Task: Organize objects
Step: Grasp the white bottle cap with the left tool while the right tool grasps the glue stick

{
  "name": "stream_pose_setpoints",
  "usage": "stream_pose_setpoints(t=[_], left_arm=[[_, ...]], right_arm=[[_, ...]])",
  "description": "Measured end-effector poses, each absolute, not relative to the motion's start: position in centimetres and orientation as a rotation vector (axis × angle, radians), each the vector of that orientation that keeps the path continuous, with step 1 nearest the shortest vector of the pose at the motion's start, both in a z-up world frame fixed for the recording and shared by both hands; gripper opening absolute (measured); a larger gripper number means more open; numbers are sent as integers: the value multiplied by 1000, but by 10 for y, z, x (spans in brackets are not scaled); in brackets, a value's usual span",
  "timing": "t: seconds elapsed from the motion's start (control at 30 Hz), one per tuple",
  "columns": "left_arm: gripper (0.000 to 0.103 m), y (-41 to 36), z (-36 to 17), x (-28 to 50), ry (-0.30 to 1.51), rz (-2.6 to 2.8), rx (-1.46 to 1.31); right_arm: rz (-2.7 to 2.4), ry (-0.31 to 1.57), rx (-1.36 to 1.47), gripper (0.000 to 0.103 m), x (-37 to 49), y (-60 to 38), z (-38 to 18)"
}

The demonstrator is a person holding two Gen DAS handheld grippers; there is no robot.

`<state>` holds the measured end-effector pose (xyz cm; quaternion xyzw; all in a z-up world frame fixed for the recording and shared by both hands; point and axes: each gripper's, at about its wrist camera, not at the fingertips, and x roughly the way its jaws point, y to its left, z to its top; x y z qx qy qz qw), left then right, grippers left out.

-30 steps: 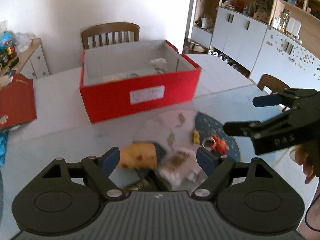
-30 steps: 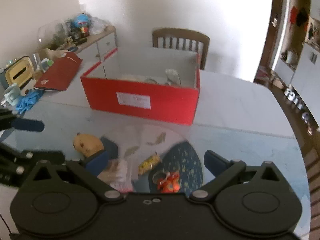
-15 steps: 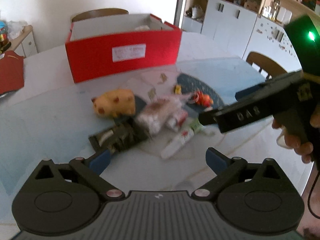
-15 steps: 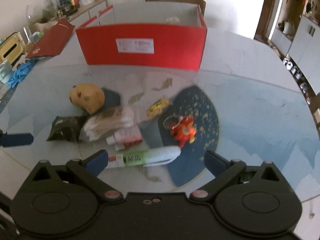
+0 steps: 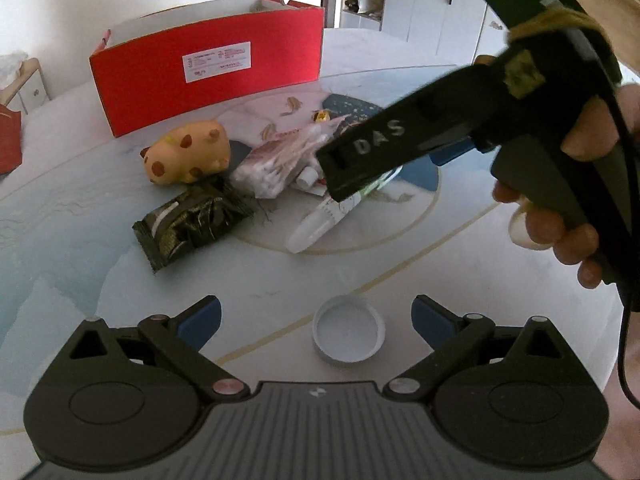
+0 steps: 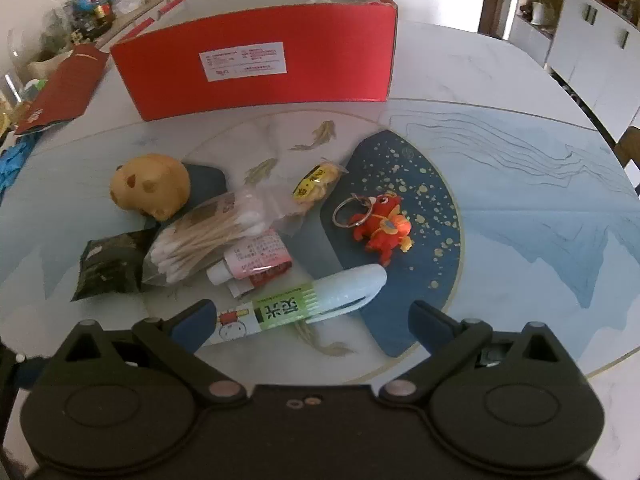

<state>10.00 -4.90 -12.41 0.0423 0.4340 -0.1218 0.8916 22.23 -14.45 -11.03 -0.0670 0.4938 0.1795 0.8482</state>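
Note:
A red box (image 6: pixel 256 66) stands at the back of the table, also in the left wrist view (image 5: pixel 208 72). In front of it lie a yellow pig toy (image 6: pixel 150 186), a cotton swab bag (image 6: pixel 204 240), a dark packet (image 6: pixel 110 266), small tubes (image 6: pixel 256 260), a yellow snack (image 6: pixel 316 186), a red keychain toy (image 6: pixel 382 228) and a white tube (image 6: pixel 304 306). My right gripper (image 6: pixel 312 322) is open just above the white tube. My left gripper (image 5: pixel 316 318) is open and empty over a white lid (image 5: pixel 348 336). The right gripper's body (image 5: pixel 440 128) crosses the left wrist view.
A red folder (image 6: pixel 60 94) and blue gloves (image 6: pixel 10 162) lie at the left. A sideboard with clutter (image 6: pixel 88 8) stands behind. White cabinets (image 6: pixel 592 52) are at the right. The table's edge (image 6: pixel 612 364) runs close at the lower right.
Both grippers have pulled back toward the near edge and dropped lower. The pile now lies farther ahead, the white lid has come into the left view, and the box's inside is hidden.

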Motion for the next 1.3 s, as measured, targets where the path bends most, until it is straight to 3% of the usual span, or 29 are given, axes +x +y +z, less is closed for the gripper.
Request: stream_pose_setpoints(t=[0.77,0.93,1.07,1.17,1.23,1.3], left_arm=[[100,-60,-135,88,888,-255,156],[95,-62,-134,87,883,-272,158],[67,-64,-130,85,872,-286,154],[53,-66,-127,86,871,-296,157],[47,-66,-127,86,873,-297,156],[39,-66,-126,87,877,-293,151]], right_arm=[[385,1043,-210,100,208,-159,-123],[404,1012,-213,83,201,-169,-118],[401,992,-207,61,198,-176,-114],[401,984,-212,43,198,-179,-113],[391,982,-214,26,198,-179,-112],[381,981,-223,18,199,-179,-112]])
